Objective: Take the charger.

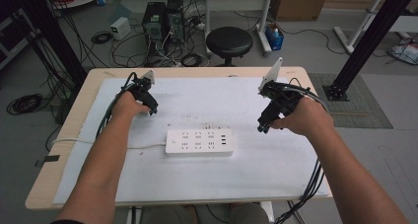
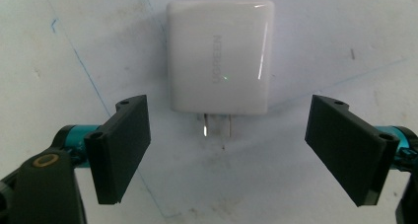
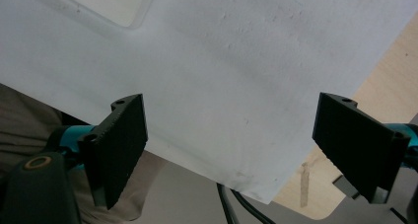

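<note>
One white charger (image 2: 219, 56) lies flat on the white mat (image 1: 276, 169) of the bench (image 1: 44, 179), two prongs toward the left tool (image 2: 226, 150), whose jaws are spread wide, just short of it. One power strip (image 1: 198, 141) sits mid-mat. Right tool (image 3: 229, 145) hovers with jaws spread, holding nothing.

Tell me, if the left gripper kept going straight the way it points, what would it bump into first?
Most likely the white charger, lying flat on the white mat dead ahead of the open left gripper, prongs toward it. Depth is hard to judge.
</note>
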Demonstrator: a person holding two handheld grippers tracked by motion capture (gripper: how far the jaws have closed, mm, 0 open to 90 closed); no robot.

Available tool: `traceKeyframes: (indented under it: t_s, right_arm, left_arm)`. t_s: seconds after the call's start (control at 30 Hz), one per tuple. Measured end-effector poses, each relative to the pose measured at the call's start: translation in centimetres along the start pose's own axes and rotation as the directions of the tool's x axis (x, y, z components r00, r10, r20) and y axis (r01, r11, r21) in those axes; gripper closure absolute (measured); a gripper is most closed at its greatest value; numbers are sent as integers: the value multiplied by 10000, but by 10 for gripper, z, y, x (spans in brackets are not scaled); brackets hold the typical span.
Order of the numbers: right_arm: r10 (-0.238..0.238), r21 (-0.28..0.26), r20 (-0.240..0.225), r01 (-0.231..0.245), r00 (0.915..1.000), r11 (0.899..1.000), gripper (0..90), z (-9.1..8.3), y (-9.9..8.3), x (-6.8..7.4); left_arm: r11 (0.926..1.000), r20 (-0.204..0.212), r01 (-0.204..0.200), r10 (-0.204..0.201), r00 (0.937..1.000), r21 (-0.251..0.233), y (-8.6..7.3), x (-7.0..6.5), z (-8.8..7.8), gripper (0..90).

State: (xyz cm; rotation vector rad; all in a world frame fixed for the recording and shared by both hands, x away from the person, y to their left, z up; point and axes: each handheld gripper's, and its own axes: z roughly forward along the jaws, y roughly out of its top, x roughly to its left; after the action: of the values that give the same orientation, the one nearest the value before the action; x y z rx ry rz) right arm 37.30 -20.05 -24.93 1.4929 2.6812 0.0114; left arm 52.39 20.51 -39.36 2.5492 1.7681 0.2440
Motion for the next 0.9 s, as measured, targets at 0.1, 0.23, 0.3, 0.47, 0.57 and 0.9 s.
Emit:
traceKeyframes:
  t_s: [0.1,0.23,0.3,0.47,0.57,0.9]
  right_arm:
    - [-22,-2,-33,22,10000,10000,131,-1,-2,0]
    - [-28,16,-11,28,10000,10000,131,-1,-4,-2]
    - [-15,-43,-32,15,10000,10000,131,-2,-5,-2]
    - [-24,23,-32,24,10000,10000,131,-1,-5,-2]
    - [-73,18,-63,73,10000,10000,131,-1,-4,0]
    - [-4,68,-23,4,10000,10000,131,0,-3,-2]
  left_arm:
    - [10000,74,-30,30,10000,-35,2,1,4,174]
    - [9999,174,-120,120,9998,-13,5,0,10,194]
    - [9998,175,-146,149,9997,-153,6,0,10,236]
    - [9998,184,117,-113,9998,-180,6,3,12,274]
    - [9998,158,116,-114,9998,-138,7,5,13,274]
    - [9996,159,169,-166,9997,-217,7,3,14,417]
